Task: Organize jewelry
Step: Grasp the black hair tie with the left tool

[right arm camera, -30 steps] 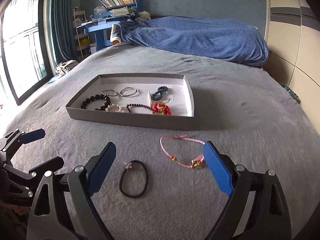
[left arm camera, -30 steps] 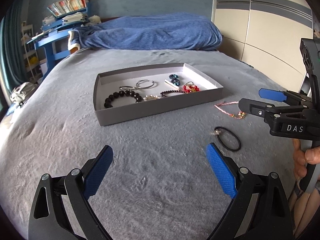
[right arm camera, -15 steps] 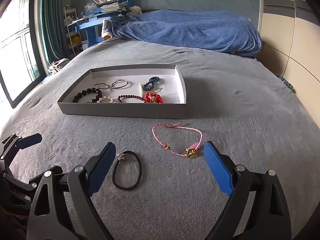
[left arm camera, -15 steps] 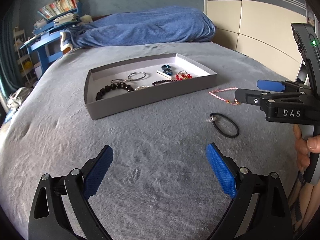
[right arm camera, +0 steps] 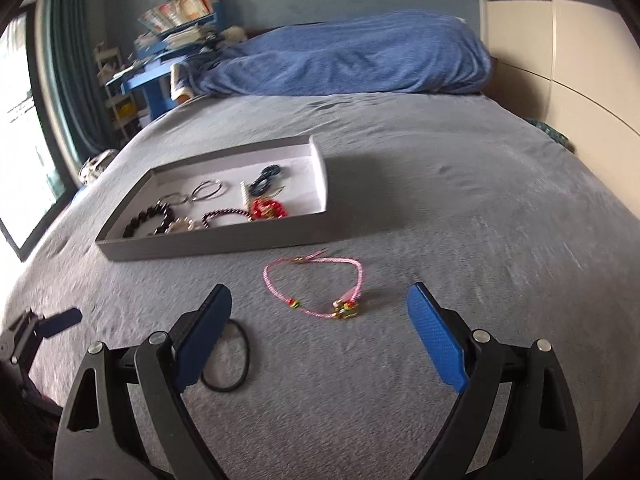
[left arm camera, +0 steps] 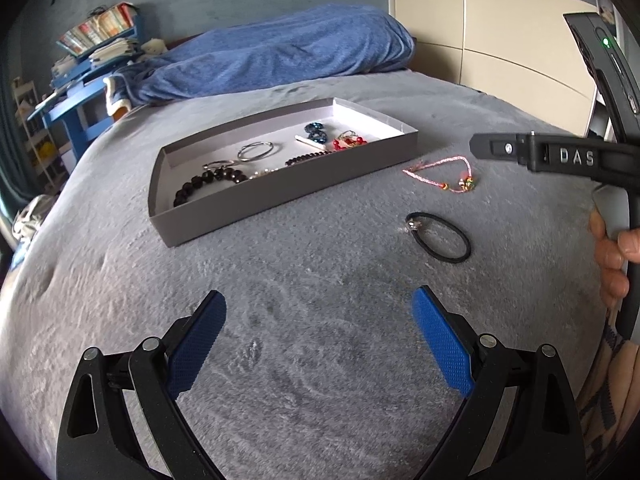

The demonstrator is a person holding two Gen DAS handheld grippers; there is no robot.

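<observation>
I've brought my right gripper (right arm camera: 319, 334) in closer, fingers wide and empty like my left gripper's (left arm camera: 319, 338), over the thin pink cord bracelet (right arm camera: 316, 290) lying just beside the grey cardboard tray (right arm camera: 216, 242); the bed's (right arm camera: 440, 200) plush fleece may snag its beads.

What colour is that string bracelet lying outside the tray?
Pink cord, with small red, green and gold beads. The string bracelet shows best in the right wrist view.

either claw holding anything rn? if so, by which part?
Nothing held. Left claw and right claw are both open. The pink bracelet and black hair tie lie loose on the bed.
</observation>
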